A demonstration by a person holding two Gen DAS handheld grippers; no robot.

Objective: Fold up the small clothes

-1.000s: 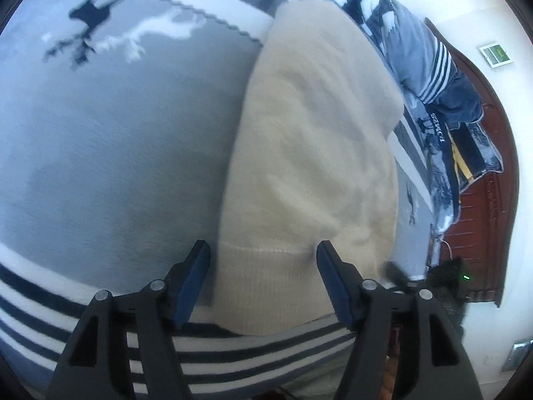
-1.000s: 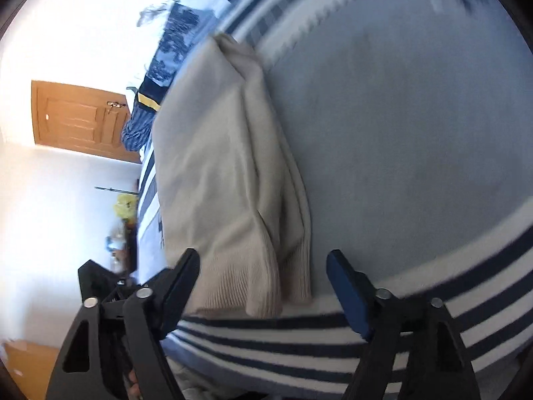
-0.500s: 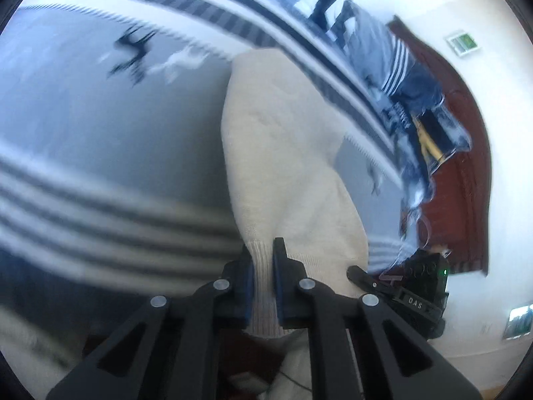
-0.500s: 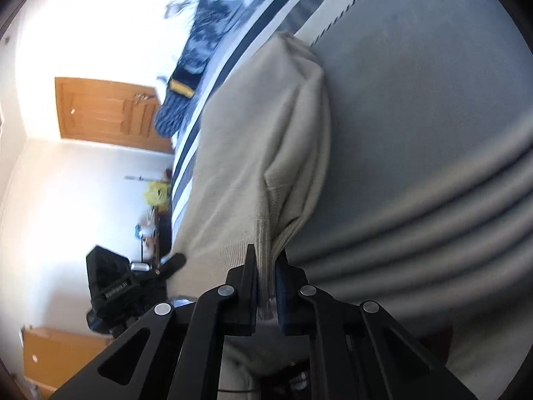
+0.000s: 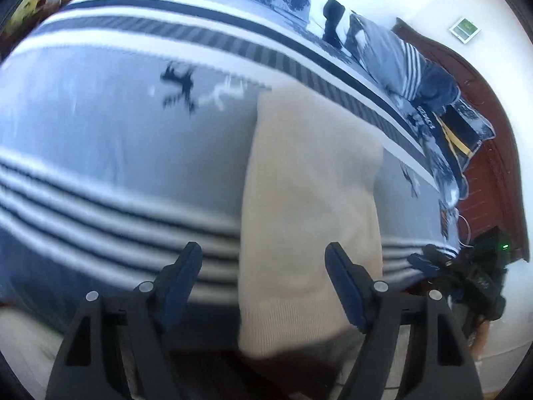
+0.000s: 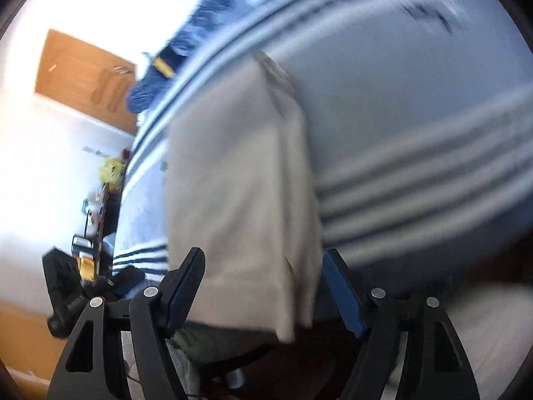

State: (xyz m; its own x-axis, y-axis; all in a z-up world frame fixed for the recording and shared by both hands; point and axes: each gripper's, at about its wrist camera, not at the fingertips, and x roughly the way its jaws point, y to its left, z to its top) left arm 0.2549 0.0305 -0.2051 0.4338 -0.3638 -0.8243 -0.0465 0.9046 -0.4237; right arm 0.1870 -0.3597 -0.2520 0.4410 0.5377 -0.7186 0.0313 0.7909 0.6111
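Cream knit garment [image 5: 309, 200], folded into a long strip, lies on a grey bedspread [image 5: 116, 140] with navy and white stripes, its ribbed hem hanging over the bed's near edge. Left gripper [image 5: 263, 276] and right gripper [image 6: 263, 276] hover above that hem, jaws opening, pads clear of the cloth. Both views are blurred.

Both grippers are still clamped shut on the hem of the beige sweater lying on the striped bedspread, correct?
Not quite. The left gripper and right gripper are not clamped: their jaws are opening, pads clear of the fabric, as both wrist views show. The beige sweater does lie on the striped bedspread, its hem hanging over the near edge between the fingers.
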